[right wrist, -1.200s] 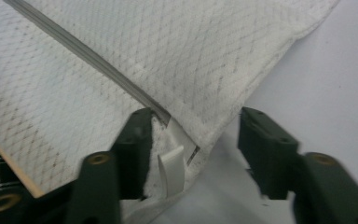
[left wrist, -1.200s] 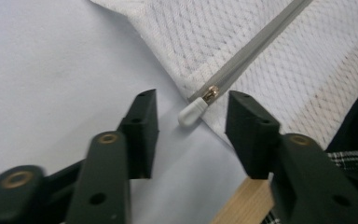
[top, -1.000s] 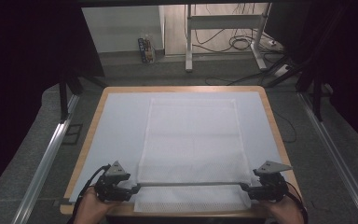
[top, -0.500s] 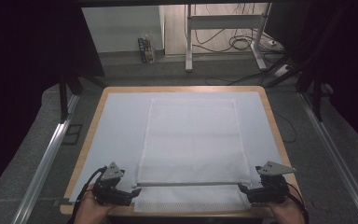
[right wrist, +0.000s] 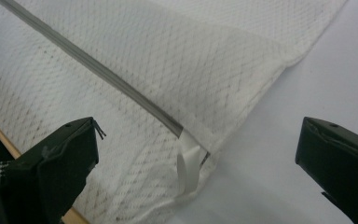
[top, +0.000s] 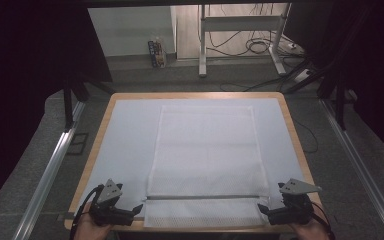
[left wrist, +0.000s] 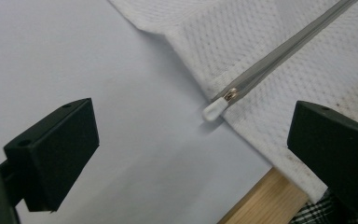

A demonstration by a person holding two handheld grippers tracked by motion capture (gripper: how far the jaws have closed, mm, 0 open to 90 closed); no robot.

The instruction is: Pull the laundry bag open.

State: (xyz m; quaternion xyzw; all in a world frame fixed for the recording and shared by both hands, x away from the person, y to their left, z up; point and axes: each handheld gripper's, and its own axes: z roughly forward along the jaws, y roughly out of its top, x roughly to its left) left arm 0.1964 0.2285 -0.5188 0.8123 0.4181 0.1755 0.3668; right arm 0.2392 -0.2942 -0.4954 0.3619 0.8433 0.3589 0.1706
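A white mesh bag (top: 207, 150) lies flat on the table's white surface, its grey zipper (top: 207, 197) running across near the front edge. My left gripper (top: 132, 210) stands open just off the bag's front left corner. In the left gripper view the white zipper pull (left wrist: 213, 110) lies ahead between the jaws of that gripper (left wrist: 193, 149), untouched. My right gripper (top: 266, 211) is open at the front right corner. In the right gripper view the zipper's end (right wrist: 179, 128) and a white loop tab (right wrist: 189, 168) lie between the jaws of that gripper (right wrist: 196, 163).
The table's wooden rim (top: 102, 125) frames the white surface. Metal rails (top: 50, 165) run along both sides on the grey floor. A desk frame (top: 240, 35) and cables stand beyond the far edge. Plaid cloth (left wrist: 317, 214) shows below the front edge.
Both grippers have drawn back a little toward the table's front edge and slightly outward from the zipper's ends. The bag has not moved.
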